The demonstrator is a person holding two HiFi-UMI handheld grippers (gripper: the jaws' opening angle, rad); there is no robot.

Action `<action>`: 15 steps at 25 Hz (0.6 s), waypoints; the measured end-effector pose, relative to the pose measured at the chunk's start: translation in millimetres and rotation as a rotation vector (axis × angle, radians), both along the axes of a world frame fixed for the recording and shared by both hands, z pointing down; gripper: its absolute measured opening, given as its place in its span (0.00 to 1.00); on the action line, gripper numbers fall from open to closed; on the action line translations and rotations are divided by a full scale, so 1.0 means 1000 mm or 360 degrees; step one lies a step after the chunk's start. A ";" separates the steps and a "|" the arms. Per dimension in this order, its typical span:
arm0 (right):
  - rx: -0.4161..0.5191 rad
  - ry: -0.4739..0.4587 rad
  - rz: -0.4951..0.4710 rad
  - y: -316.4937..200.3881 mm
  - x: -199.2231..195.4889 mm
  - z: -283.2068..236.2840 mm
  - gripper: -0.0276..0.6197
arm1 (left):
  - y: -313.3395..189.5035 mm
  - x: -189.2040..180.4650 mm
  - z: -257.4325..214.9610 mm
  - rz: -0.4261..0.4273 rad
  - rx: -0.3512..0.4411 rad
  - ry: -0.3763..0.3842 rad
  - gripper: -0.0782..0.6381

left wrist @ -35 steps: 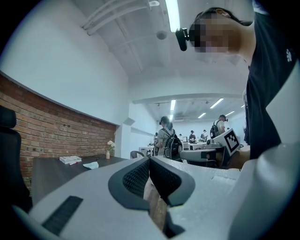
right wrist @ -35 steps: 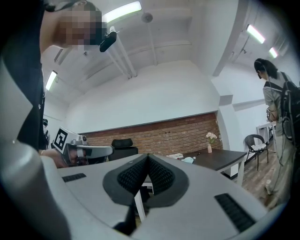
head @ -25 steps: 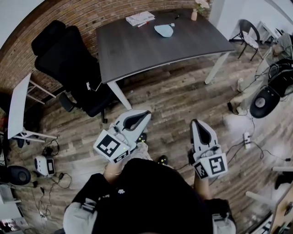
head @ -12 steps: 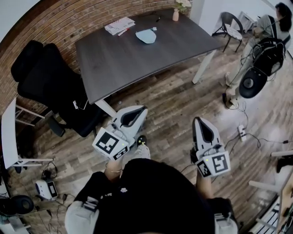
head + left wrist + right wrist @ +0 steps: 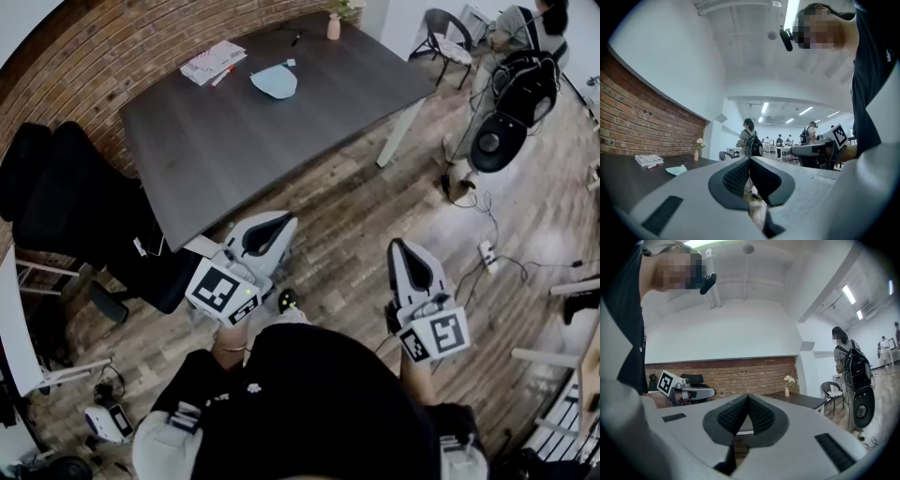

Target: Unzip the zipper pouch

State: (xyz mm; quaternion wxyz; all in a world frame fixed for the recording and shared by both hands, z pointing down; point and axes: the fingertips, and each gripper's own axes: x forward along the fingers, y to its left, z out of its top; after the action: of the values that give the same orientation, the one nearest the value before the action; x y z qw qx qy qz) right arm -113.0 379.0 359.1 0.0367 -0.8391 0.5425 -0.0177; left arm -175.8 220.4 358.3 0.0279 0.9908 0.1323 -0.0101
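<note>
Ahead of the left gripper [image 5: 287, 221] and right gripper [image 5: 398, 247], jaws closed and empty, the table [image 5: 234, 141] has drawn nearer

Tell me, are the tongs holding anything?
Nothing. The left tongs and the right tongs are both shut and empty; the light blue zipper pouch lies on the dark table, away from them.

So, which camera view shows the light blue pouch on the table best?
The head view: the pouch lies fully visible from above on the dark table. The left gripper view shows it only small and edge-on. The right gripper view does not show it.
</note>
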 end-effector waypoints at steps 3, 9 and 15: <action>-0.0021 -0.0011 0.0015 -0.019 0.008 0.003 0.04 | -0.020 0.012 0.003 0.0019 -0.0012 -0.0009 0.12; -0.0054 -0.0027 0.0060 -0.045 0.009 0.017 0.04 | -0.049 0.022 0.017 0.0072 -0.0030 -0.0026 0.12; -0.0084 -0.0055 0.0078 -0.073 0.020 0.018 0.04 | -0.078 0.038 0.018 0.0097 -0.0057 -0.0028 0.12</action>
State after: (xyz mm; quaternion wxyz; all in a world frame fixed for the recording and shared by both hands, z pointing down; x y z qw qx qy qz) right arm -92.7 306.4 377.4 0.0243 -0.8524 0.5203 -0.0454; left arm -138.2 142.6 376.8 0.0471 0.9857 0.1620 -0.0029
